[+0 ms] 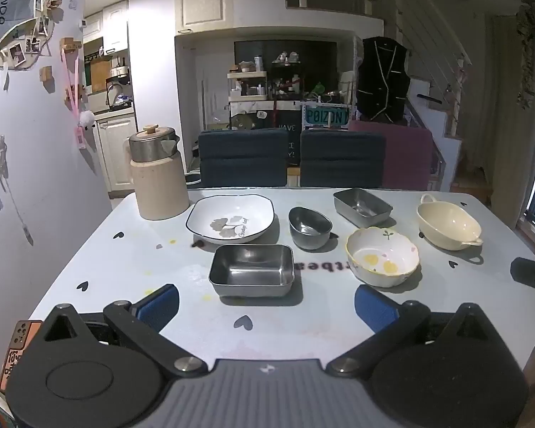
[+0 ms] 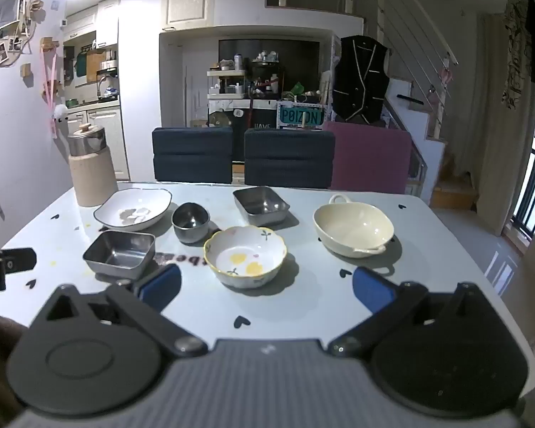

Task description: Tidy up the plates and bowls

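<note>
Six dishes stand apart on the white table. A white square plate with a leaf print is at the back left. In front of it lies a steel rectangular tray. A round steel bowl, a second steel tray, a scalloped yellow-rimmed bowl and a cream two-handled bowl stand to the right. My left gripper is open above the near edge, facing the front tray. My right gripper is open, with the scalloped bowl just beyond its blue pads.
A beige jug with a steel lid stands at the table's back left corner, close to the wall. Two dark chairs are pushed in at the far side. A pink seat is behind them to the right.
</note>
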Tool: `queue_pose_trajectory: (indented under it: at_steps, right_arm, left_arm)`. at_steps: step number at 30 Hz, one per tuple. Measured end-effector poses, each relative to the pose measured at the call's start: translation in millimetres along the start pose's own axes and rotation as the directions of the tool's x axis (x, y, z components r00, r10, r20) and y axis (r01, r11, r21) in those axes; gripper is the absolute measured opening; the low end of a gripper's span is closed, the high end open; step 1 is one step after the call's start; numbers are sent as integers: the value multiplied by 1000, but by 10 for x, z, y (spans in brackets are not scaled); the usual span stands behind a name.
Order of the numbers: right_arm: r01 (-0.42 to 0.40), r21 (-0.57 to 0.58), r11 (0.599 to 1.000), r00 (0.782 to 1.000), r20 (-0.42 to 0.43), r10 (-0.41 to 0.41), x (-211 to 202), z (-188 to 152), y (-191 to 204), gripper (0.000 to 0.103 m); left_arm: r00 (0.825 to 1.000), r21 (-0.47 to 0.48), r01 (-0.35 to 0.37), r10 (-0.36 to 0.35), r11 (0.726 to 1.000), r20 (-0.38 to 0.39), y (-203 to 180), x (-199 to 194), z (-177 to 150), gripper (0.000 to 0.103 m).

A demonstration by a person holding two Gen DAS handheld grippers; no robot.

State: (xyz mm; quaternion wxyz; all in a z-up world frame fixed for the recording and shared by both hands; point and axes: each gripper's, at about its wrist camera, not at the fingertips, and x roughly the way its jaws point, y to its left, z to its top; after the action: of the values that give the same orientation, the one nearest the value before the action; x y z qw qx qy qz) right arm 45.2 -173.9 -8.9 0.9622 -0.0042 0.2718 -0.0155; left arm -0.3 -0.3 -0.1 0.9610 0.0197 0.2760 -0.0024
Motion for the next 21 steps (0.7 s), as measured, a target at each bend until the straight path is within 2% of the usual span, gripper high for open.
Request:
queue_pose_trajectory:
  at_steps: [9,21]
  right_arm:
    - [2,-3,1000,1000,1,-2,-3,-1,2,103]
    - [4,-5,1000,1000,-2,-4,2,-15,-16,103]
  left_arm:
    - [1000,-2,-2,2,1000,-4,-70,-3,-24,103]
    - [1000,-12,10,-10,1000,-7,22,18,-4,103]
